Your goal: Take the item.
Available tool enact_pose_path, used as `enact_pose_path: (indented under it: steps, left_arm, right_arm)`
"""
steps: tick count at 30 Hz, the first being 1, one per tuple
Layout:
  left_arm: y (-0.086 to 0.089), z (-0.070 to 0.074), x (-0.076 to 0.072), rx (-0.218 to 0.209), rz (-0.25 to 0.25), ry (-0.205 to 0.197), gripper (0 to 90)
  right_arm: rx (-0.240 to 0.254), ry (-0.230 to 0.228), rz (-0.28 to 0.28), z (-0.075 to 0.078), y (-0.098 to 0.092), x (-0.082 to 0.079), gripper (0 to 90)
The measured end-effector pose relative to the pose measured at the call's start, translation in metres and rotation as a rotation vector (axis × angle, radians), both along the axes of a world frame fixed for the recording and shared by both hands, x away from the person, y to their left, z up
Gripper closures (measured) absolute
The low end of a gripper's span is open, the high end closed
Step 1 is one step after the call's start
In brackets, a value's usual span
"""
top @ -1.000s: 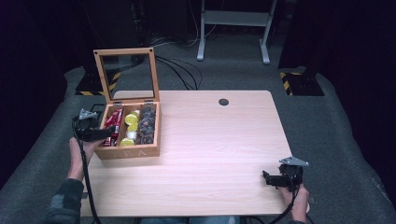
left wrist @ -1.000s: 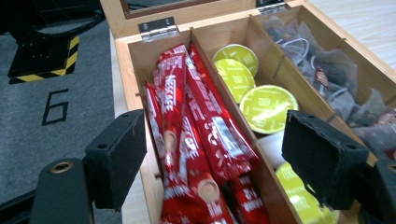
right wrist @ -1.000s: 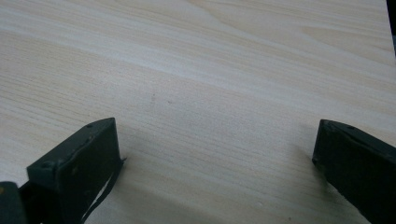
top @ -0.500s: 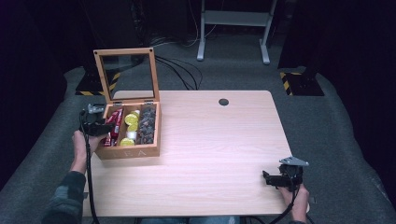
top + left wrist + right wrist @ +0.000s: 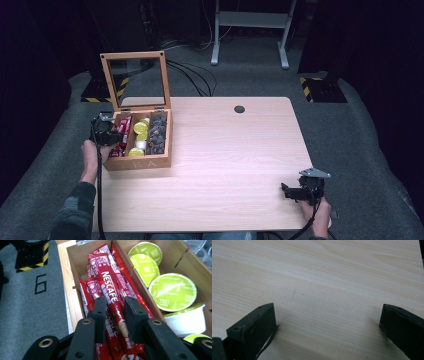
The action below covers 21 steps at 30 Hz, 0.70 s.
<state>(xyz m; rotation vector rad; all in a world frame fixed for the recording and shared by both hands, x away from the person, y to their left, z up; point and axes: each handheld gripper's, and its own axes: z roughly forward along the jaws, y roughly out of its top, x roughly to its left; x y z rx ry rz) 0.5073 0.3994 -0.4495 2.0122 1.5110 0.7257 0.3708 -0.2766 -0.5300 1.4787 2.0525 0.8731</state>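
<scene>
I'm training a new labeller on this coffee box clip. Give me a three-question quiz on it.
1. True or false: the left tongs have a red coffee stick between their jaws.
2. Which compartment of the wooden box holds the green-lidded capsules: A left, B middle, C right?
3. What lies under the right tongs?

Key: 1 true. 2 B. 3 bare table.

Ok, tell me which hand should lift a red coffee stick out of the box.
Left. The left gripper has just been closing its jaws around a red coffee stick inside the wooden box. The right gripper rests open over bare table, far from the box.
</scene>
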Motion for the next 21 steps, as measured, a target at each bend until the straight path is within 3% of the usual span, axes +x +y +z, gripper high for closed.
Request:
enact_pose_path:
  steps: [4, 10, 21]
  left_arm:
    - [-0.002, 0.0, 0.0, 0.005, 0.026, -0.003, 79.7]
    - [-0.004, 0.002, -0.002, -0.006, 0.06, -0.01, 83.5]
    - [0.001, 0.012, -0.012, -0.043, 0.072, -0.052, 83.5]
  right_arm:
    - [0.0, 0.0, 0.0, 0.0, 0.0, 0.0, 0.1]
    - [0.0, 0.0, 0.0, 0.0, 0.0, 0.0, 0.1]
    - [0.0, 0.0, -0.001, 0.0, 0.0, 0.0, 0.1]
